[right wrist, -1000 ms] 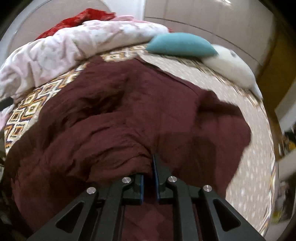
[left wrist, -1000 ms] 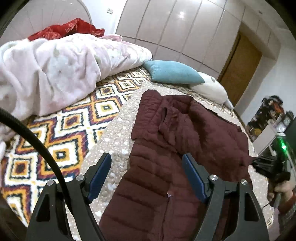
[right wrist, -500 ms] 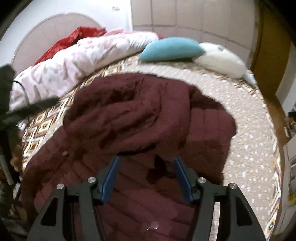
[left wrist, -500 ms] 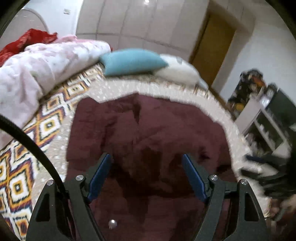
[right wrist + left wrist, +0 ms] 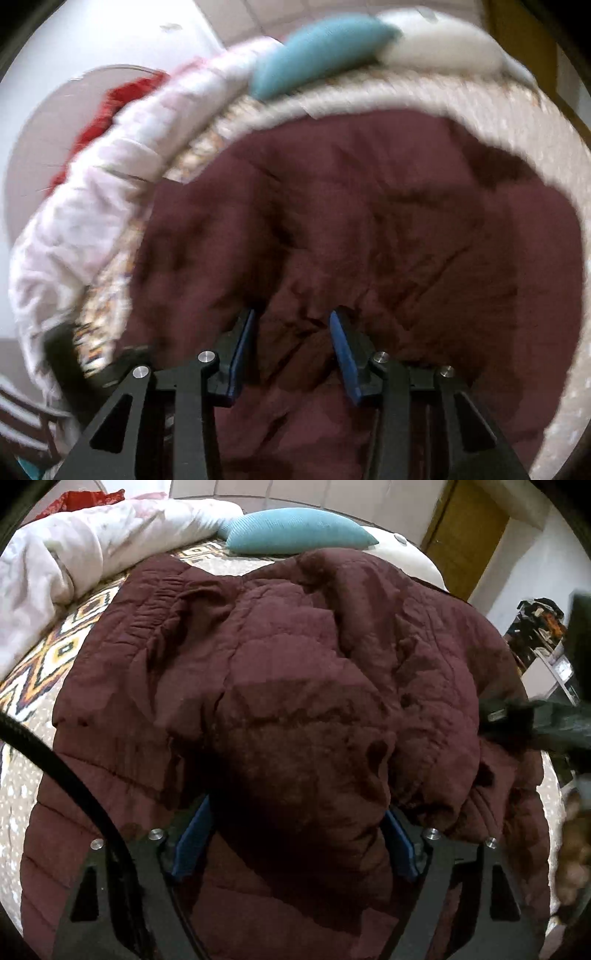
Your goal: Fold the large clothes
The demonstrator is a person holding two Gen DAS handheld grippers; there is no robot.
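A dark maroon quilted jacket lies crumpled on the bed and fills both views. My left gripper is pushed down into it. Its jaws are wide and opening, with a bulge of the jacket between them that hides the fingertips. My right gripper points down at the jacket's near part. Its jaws are partly apart and closing, with wrinkled fabric between the blue pads. The pads do not visibly press the fabric. In the left wrist view the right gripper's dark body shows at the jacket's right edge.
The bed has a beige speckled cover and a patterned spread. A pink-white duvet is heaped at the left. A teal pillow and a white pillow lie at the far side. A person's hand is at the right.
My left gripper came down and forward onto the jacket, and fabric now bulges between its jaws. My right gripper was shut on the fabric, let go, rolled, and now stands narrower.
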